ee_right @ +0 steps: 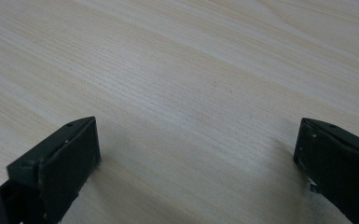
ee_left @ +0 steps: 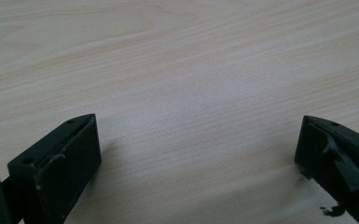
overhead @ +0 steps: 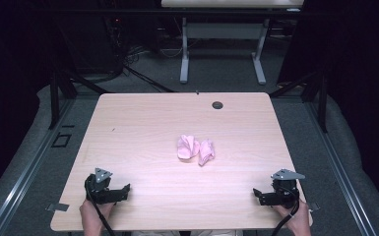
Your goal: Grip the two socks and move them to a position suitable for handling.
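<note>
Nothing has yet been picked up: the work appears to stand at its very start, with the approach still to be made. The two pink socks (overhead: 195,150) lie crumpled side by side, touching, near the middle of the table (overhead: 142,123). The left gripper (overhead: 112,192) is held at the near edge, well to the near left of the socks, and the right gripper (overhead: 267,195) at the near edge, well to their near right. Both are well apart from the socks. In each gripper view the jaws are seen spread wide with only bare wood between them, so both claws are open and nothing is gripped.

The next move is judged to call for a reach forward and inward to the socks, with the jaws lowered over the soft cloth before being closed.

The table is of pale wood grain, with a small dark cable hole (overhead: 217,104) beyond the socks near the far edge. Past it, grey floor, the white legs of a second table (overhead: 221,46) and dark curtains at either side are seen.
</note>
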Motion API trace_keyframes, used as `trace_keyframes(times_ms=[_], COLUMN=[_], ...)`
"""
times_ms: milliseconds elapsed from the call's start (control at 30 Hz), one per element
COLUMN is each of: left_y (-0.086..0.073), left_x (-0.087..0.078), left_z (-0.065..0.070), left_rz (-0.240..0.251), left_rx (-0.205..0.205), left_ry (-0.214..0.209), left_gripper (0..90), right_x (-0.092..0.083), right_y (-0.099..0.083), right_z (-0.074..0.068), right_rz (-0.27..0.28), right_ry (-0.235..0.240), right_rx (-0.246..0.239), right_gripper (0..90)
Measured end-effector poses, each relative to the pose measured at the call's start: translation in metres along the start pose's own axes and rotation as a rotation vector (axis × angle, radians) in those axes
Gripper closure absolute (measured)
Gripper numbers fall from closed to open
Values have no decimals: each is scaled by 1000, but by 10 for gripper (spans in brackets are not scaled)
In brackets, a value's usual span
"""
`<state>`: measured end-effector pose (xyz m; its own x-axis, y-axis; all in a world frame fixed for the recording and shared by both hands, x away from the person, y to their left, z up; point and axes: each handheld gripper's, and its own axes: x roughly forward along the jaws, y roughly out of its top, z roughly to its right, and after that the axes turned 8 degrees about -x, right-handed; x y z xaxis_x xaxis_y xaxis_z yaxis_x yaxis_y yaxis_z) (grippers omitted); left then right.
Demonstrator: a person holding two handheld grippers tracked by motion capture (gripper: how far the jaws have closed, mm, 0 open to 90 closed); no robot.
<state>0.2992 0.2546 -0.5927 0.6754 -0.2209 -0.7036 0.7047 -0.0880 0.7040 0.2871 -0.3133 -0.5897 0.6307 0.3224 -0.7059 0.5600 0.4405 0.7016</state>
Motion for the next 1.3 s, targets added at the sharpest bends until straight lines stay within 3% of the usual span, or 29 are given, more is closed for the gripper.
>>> trace_keyframes(times_ms=[633, 1033, 1200, 1300], left_y=[2, 6, 6, 6], left_x=[3, 6, 6, 6], left_z=[1, 1, 1, 2], left_rz=[2, -2, -2, 0], left_rx=[-4, 6, 6, 6], left_ry=[-1, -5, -5, -5], left_gripper=[5, 4, 5, 5], right_x=[2, 6, 1, -5], right_y=[3, 13, 18, 28], right_z=[-1, 3, 3, 0], right_rz=[-9, -62, -39, -26], right_ry=[-3, -17, -12, 14], right_rx=[10, 22, 25, 16], right_gripper=[0, 0, 0, 0])
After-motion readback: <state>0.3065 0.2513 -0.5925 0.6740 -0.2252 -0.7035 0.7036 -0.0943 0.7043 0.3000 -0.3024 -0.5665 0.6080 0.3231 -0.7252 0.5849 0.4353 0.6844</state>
